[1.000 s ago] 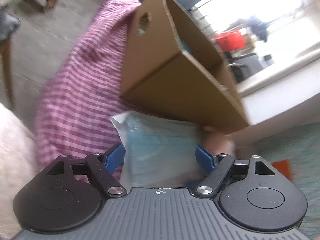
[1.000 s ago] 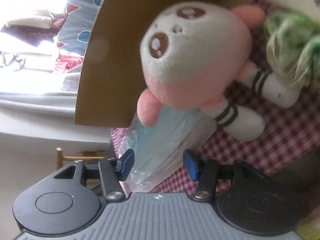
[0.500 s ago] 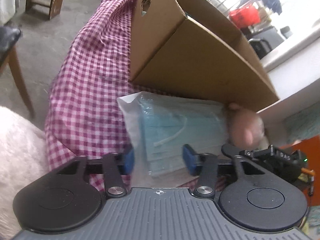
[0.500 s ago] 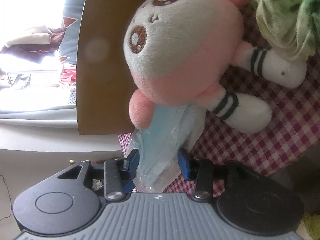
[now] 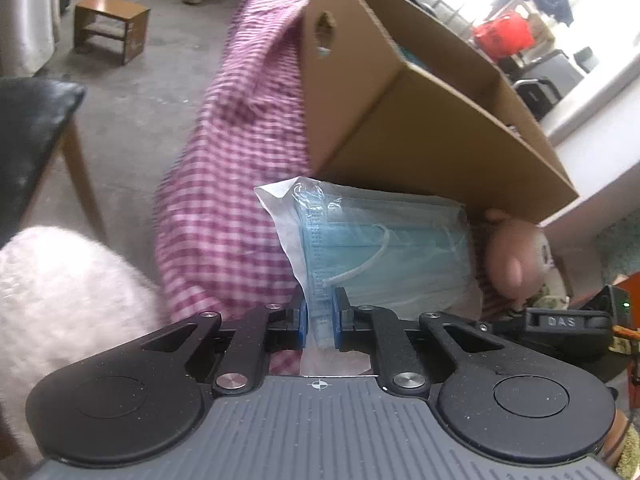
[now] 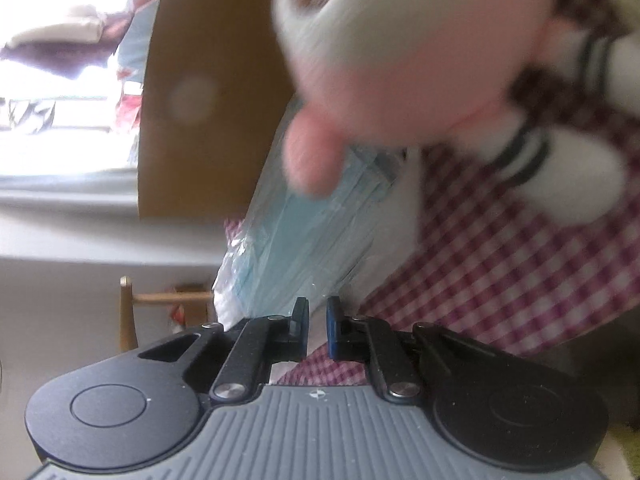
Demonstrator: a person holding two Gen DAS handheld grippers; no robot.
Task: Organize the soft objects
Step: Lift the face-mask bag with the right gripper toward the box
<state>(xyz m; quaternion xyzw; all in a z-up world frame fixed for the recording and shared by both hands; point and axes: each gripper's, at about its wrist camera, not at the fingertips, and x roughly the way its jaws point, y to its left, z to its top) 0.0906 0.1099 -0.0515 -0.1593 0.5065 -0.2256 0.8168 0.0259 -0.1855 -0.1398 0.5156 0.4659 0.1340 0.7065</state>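
A clear bag of blue face masks (image 5: 380,256) lies on the red-checked cloth (image 5: 224,200), pushed against the side of a cardboard box (image 5: 420,140). My left gripper (image 5: 320,320) is shut on the near edge of the pack. From the other end my right gripper (image 6: 318,328) is closing, with the thin edge of the mask pack (image 6: 304,240) pinched between its pads. A pink and white plush toy (image 6: 420,40) lies partly on the pack, close in front of the right camera and blurred. The left wrist view shows the plush toy (image 5: 508,260) at the pack's far end.
The cardboard box (image 6: 208,120) stands open-topped on the checked cloth (image 6: 500,272). A white fluffy thing (image 5: 60,300) sits at my lower left. Beyond the table's edge are a black-seated chair (image 5: 28,120), a small wooden stool (image 5: 108,28) and bare concrete floor.
Both grippers have closed from wide open onto the ends of the mask pack. The right gripper moved in toward the plush toy, which now fills more of its view.
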